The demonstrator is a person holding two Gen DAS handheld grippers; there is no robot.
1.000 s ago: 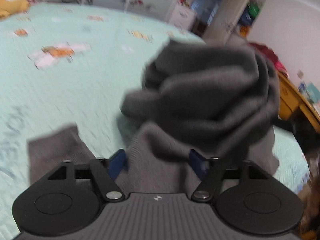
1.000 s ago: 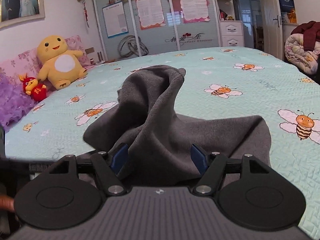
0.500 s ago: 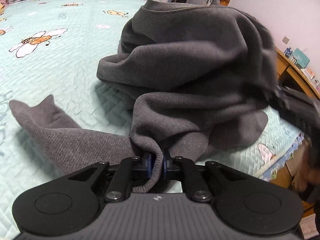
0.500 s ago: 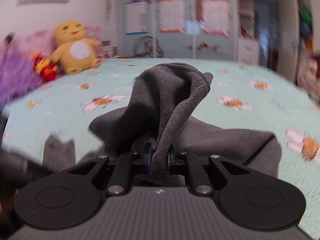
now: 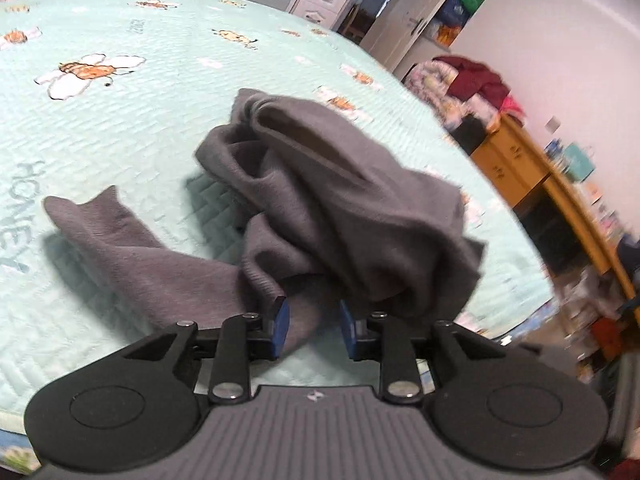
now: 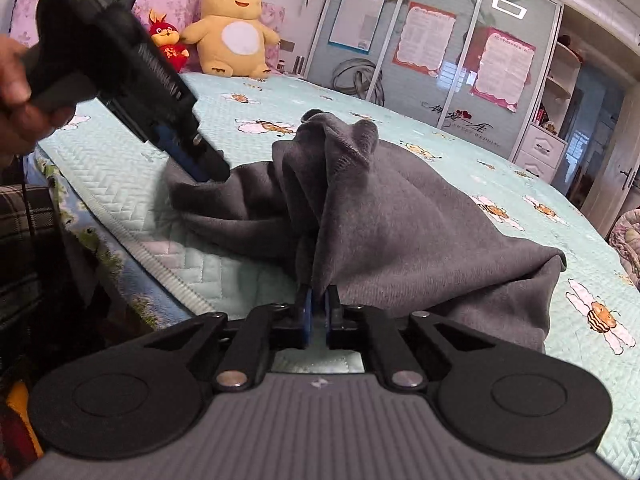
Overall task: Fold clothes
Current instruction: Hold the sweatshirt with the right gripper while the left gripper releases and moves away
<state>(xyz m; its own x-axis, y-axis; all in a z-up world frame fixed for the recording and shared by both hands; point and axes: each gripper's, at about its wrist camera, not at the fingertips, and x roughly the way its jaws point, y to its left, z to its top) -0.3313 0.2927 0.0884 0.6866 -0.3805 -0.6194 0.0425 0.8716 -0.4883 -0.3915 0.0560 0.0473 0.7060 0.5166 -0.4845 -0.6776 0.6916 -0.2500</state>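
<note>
The left gripper point(image 5: 313, 330) hovers with its blue-padded jaws parted, nothing clamped between them. Just ahead, a grey garment point(image 5: 320, 200) lies crumpled on the mint bee-print bed point(image 5: 120, 128), one flat end trailing left. A wooden desk point(image 5: 532, 176), somewhat blurred, stands at right.

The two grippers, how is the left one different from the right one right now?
The left gripper has its jaws apart with nothing clamped, while the right gripper has its jaws pinched shut on a fold of the gray garment. The left one points at cloth lying on the bed; the right one lifts its fold into a peak. Both are black with blue pads.
</note>
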